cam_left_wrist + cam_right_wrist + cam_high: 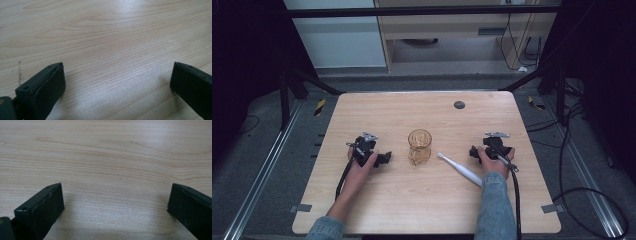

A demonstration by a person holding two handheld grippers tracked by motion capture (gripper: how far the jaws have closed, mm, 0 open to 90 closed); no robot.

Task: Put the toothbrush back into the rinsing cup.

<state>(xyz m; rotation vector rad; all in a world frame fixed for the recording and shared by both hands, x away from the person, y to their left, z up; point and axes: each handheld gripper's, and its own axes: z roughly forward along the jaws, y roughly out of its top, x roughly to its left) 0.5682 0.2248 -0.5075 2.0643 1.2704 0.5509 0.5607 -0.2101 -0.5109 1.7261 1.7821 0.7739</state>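
Resting on a pale wooden table [422, 205] — grey floor [257, 150] around.

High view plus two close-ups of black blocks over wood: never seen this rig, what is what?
No robot here: a person holds a hand-held tool in each hand, the left tool and the right tool. The high view looks down on the wooden table. Each close-up comes from a camera riding on one tool, looking along its two black jaws at bare wood. Both tools stand open and hold nothing. Between them on the table stand an amber glass cup and a white toothbrush lying flat.
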